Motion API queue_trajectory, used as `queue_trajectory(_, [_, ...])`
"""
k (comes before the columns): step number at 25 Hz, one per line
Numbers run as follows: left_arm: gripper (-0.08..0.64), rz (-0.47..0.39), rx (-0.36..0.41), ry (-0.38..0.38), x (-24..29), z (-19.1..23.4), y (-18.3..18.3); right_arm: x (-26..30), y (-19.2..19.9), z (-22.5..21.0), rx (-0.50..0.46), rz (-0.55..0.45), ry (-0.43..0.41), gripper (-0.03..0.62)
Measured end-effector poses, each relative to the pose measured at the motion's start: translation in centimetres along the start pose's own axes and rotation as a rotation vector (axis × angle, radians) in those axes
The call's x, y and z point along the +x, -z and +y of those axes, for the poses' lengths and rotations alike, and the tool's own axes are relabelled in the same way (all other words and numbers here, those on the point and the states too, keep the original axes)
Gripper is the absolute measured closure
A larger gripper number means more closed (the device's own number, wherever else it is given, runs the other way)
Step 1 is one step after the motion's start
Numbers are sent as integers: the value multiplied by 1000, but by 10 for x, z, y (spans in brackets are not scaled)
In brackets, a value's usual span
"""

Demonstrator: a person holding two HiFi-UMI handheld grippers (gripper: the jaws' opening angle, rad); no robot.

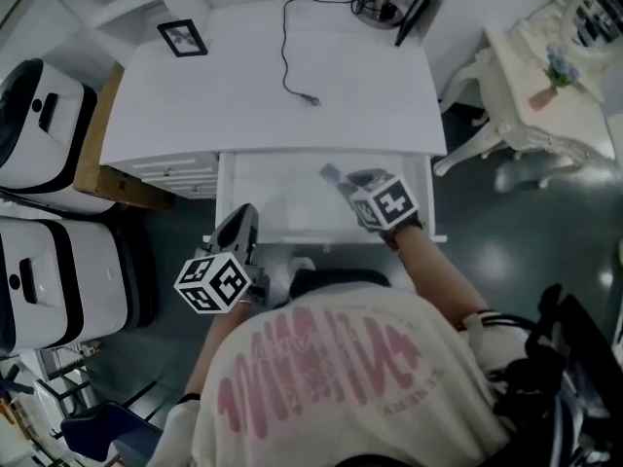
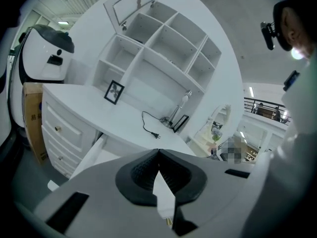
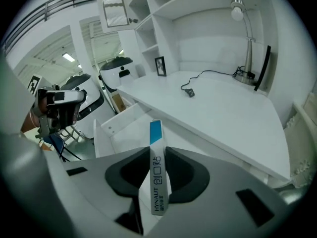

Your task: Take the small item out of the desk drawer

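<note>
Now the slim white cardboard box with a blue end [image 3: 156,182] is pinched edge-on between the fingers of the right gripper [image 1: 352,183], within the open white drawer [image 1: 277,207] toward its one o'clock corner. The sensible move is a straight, level lift with steady squeeze, clearing the white tabletop [image 1: 243,95] lip at twelve o'clock. At seven o'clock the left gripper [image 1: 237,227] hangs empty, fingers together.

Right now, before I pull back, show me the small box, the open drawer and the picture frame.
small box [image 3: 157,182]: right gripper view, on its printed narrow side.
open drawer [image 1: 277,200]: head view, on its bare white floor.
picture frame [image 1: 183,37]: head view, on the middle of the photo.
</note>
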State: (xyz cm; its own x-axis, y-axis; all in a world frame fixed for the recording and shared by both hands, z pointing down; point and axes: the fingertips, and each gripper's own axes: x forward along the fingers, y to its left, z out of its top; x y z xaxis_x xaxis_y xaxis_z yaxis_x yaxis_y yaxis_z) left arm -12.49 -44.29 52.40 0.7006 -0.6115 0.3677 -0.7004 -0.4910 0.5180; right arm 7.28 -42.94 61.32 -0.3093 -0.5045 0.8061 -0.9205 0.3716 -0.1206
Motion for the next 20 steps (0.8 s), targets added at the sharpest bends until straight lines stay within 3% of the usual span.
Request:
queue_trajectory(9, [531,-87,53,6,-12,-37,-20,-57,-51,20,109,-296,-27,486])
queue_trajectory(20, [531,-230,130,41,-23,-100,-83,-152,-117,19,115,-580,-21,486])
